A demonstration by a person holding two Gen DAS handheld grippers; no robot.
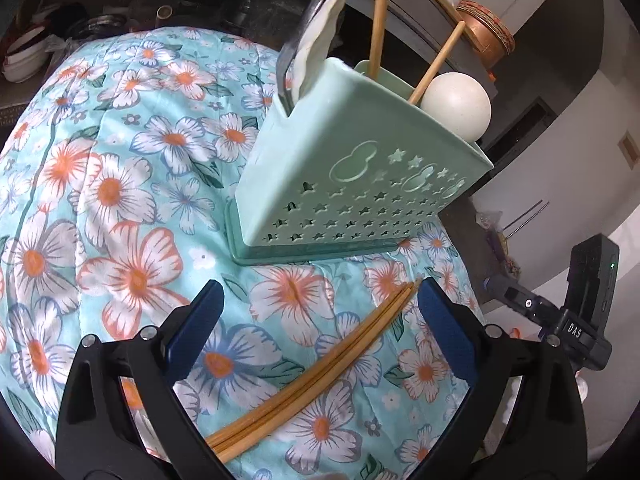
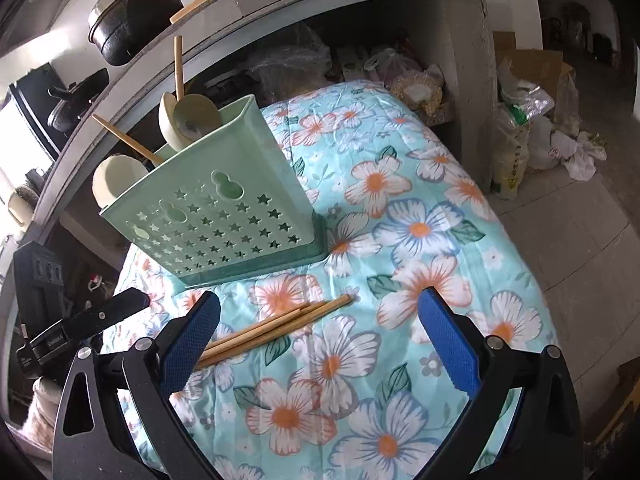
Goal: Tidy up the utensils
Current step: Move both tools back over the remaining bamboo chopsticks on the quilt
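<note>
Chopsticks [image 1: 316, 376] lie between open left tongs [image 1: 318, 322].

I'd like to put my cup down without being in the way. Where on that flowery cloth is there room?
The flowery cloth is bare right of the green holder and along its near right side. It is crowded near the holder's front, where the chopsticks lie between both sets of open jaws.
</note>
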